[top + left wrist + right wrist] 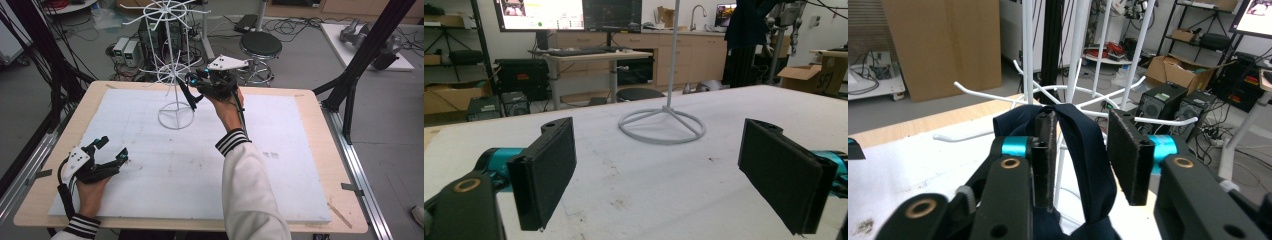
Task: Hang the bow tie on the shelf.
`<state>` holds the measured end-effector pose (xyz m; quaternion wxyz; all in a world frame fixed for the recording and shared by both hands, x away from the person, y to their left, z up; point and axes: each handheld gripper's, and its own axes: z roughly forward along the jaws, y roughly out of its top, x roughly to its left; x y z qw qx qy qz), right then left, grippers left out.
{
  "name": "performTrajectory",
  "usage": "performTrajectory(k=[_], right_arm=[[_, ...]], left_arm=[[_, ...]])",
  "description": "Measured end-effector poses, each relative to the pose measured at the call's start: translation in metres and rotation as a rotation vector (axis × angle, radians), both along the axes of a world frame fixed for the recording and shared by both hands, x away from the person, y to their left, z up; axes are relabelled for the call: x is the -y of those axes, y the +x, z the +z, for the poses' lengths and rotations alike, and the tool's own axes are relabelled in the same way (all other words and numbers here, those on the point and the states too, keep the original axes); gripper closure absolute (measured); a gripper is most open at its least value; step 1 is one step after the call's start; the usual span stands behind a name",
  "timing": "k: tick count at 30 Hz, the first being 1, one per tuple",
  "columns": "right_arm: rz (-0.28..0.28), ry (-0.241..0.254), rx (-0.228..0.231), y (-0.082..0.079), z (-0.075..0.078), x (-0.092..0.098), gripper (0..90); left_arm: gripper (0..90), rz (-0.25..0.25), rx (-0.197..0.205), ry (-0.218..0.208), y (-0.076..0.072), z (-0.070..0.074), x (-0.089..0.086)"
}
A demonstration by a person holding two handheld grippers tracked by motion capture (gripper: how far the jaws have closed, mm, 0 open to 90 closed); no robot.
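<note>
Two grippers are working: the right gripper [1080, 150], jaws parted, is flanking a dark strap [1088, 150] draping over the white rack [176, 75]; the left gripper [111, 150] is resting wide apart near the table [310, 165] edge.

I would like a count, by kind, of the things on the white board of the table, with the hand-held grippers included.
White wire rack: 1
Dark blue strap hanging on the rack: 1
Grippers: 2, the left gripper resting on the board with jaws wide apart, the right gripper at the rack, with the strap between its jaws
Total: 4
</note>
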<state>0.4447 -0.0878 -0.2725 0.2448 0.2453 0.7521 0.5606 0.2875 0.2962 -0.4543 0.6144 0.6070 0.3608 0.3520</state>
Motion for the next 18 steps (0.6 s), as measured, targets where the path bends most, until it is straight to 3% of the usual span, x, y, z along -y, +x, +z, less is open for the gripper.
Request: performTrajectory(k=[17,18], right_arm=[[-0.038,-0.030,0.020,-0.0002,-0.0004,-0.0017,46.7],[-0.050,-0.035,0.021,-0.0004,-0.0004,-0.0015,42.5]], left_arm=[[15.9,0.000,0.000,0.003,-0.0001,0.0001,0.0000],[15.9,-0.001,-0.001,0.002,-0.0001,0.0000,0.0000]])
